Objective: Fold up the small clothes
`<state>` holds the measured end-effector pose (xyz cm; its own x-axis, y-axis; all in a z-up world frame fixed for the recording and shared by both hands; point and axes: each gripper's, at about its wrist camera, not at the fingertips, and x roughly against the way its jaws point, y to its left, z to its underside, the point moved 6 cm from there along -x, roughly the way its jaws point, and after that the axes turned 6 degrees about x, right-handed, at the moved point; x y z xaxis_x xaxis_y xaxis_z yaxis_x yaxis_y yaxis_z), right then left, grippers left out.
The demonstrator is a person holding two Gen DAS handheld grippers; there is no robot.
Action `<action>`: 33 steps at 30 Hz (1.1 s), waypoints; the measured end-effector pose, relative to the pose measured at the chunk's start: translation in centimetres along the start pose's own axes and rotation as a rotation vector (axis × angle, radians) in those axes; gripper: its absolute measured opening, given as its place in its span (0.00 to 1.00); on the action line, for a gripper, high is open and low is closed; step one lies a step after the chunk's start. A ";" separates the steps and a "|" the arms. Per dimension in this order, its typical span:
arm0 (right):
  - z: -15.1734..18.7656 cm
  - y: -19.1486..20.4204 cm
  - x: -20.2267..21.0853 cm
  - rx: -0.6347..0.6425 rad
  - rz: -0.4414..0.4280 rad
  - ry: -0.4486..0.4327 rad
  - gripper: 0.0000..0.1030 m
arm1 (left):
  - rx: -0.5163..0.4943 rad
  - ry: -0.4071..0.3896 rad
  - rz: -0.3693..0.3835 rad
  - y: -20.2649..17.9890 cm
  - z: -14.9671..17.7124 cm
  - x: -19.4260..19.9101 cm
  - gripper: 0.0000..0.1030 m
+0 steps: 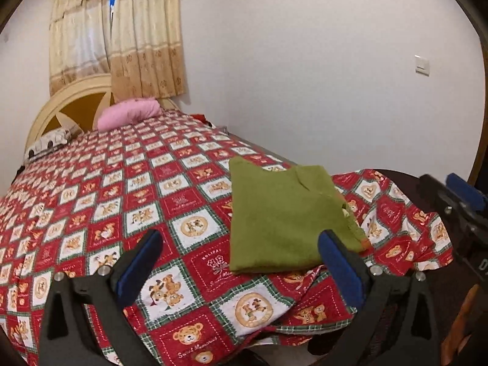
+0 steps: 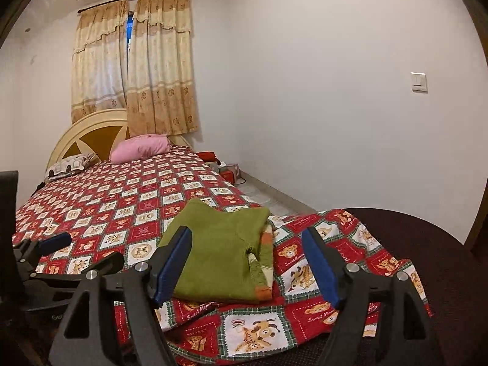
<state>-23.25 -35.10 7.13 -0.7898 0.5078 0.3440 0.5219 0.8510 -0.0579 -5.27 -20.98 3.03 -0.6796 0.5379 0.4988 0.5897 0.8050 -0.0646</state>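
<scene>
A small green garment (image 1: 283, 219) (image 2: 219, 259) lies folded into a flat rectangle near the foot of the bed, with an orange cuff and a patterned lining showing at its right edge. My left gripper (image 1: 241, 238) hangs open above the garment's near edge, with nothing between its blue pads. My right gripper (image 2: 245, 231) is also open and holds nothing, and the garment lies on the bed beyond its fingers. The right gripper (image 1: 451, 189) shows at the right edge of the left wrist view. The left gripper (image 2: 87, 250) shows low on the left in the right wrist view.
A red patchwork bedspread (image 1: 122, 198) with bear prints covers the bed and bunches at the foot. A pink pillow (image 1: 128, 113) and a white patterned cushion (image 2: 70, 164) lie by the round headboard (image 2: 91, 134). A dark brown surface (image 2: 427, 259) lies to the right. Small items (image 2: 225, 167) sit on the floor by the wall.
</scene>
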 end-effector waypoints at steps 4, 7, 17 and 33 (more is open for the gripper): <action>0.1 0.5 0.4 0.017 0.001 -0.007 0.73 | -0.005 -0.019 0.001 0.3 -0.2 0.5 1.00; 0.0 0.8 0.8 0.025 0.002 -0.022 0.73 | -0.004 -0.022 0.003 0.4 -0.2 0.7 1.00; 0.0 -0.1 0.3 -0.006 0.015 -0.010 0.73 | -0.038 -0.044 -0.010 -0.4 -0.1 1.1 1.00; 0.1 -0.3 0.1 -0.012 0.013 -0.007 0.73 | -0.031 -0.030 -0.009 -0.4 0.0 0.9 1.00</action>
<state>-23.51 -35.35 7.11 -0.7852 0.5198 0.3367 0.5361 0.8427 -0.0508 -6.11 -20.79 3.52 -0.6974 0.5383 0.4731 0.5965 0.8019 -0.0331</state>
